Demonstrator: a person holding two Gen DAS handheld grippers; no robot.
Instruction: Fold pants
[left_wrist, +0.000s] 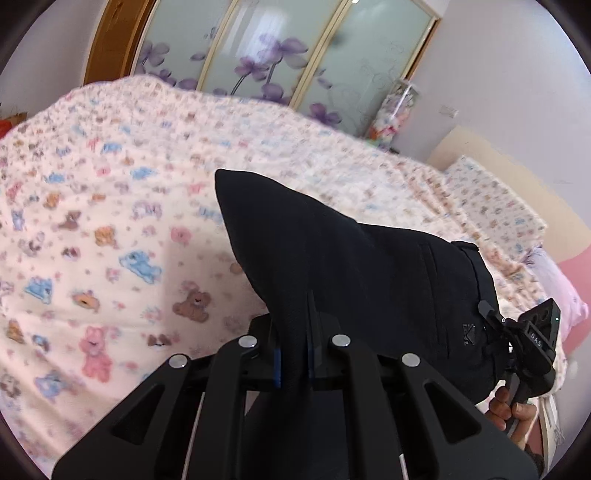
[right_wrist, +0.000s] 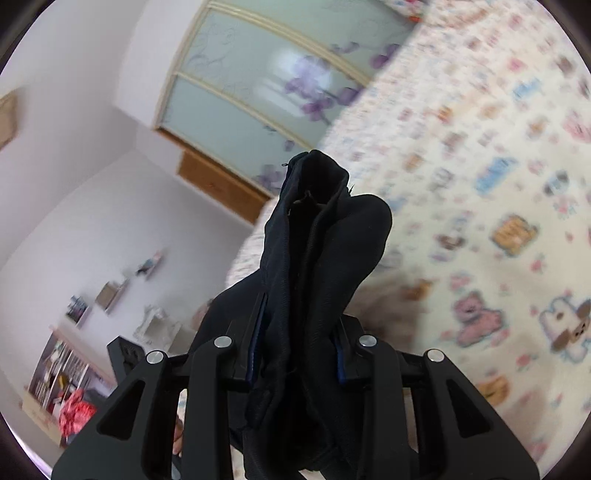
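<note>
Two grippers each pinch the same black pants (left_wrist: 351, 266). The left gripper (left_wrist: 293, 354) has its jaws closed on a narrow fold of the cloth, blue pads pressed against both sides. From there the fabric rises ahead of the jaws to a blunt point and stretches off to their right, where the waistband meets the right gripper (left_wrist: 517, 332), with the hand (left_wrist: 511, 410) holding it seen below.

In the right wrist view, the right gripper (right_wrist: 295, 354) has its jaws closed around a thick bunch of the pants (right_wrist: 321, 258), which fills the gap between the pads and stands up ahead of them in a rumpled column.

Beyond and beneath the pants lies a bed (left_wrist: 110, 229) with a cream sheet printed with cartoon animals. Past the bed stand wardrobe doors (left_wrist: 280, 48) of frosted glass with purple flowers.
</note>
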